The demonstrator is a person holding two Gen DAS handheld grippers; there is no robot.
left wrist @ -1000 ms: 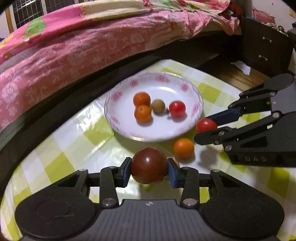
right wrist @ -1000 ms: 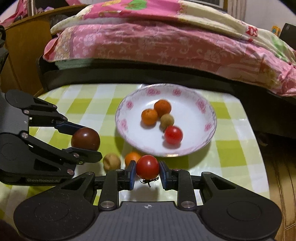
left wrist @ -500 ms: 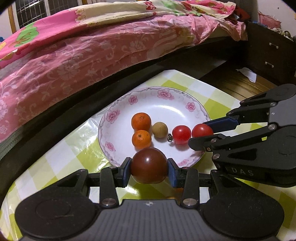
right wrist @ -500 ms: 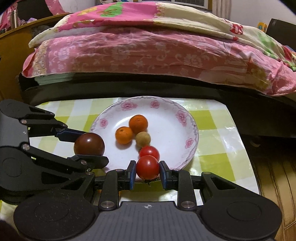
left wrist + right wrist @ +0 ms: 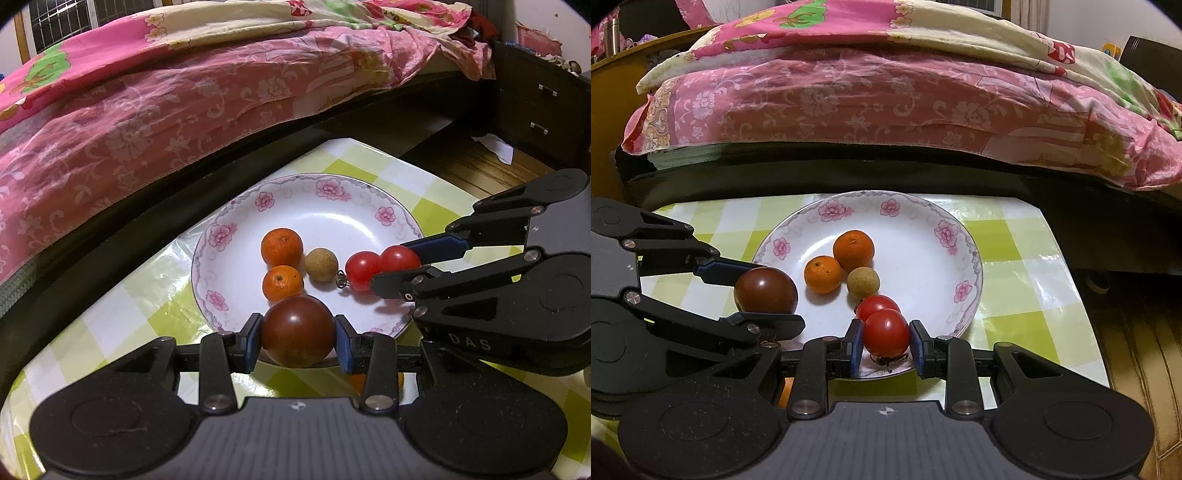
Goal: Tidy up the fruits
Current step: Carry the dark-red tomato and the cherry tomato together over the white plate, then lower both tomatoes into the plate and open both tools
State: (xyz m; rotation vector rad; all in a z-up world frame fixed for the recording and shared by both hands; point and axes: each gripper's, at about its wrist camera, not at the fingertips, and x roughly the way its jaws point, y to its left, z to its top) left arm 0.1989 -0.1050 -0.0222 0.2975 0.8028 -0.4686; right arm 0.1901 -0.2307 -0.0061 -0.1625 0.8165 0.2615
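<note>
My left gripper [image 5: 298,341] clamped the dark brown-red tomato [image 5: 297,331] over the lower rim of the floral white plate [image 5: 236,218], while my right gripper [image 5: 885,347] held the small red tomato [image 5: 885,333] just inside its near rim.

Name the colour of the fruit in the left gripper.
Dark brownish-red tomato, clearest in the left wrist view.

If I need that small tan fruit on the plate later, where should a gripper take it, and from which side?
Grip the tan fruit across its widest middle, coming from above. It is round, so any diameter works, but an orange and another orange touch or nearly touch it on the left and behind, and a red tomato sits just in front. Place the fingers front-left and back-right, where gaps seem widest.
</note>
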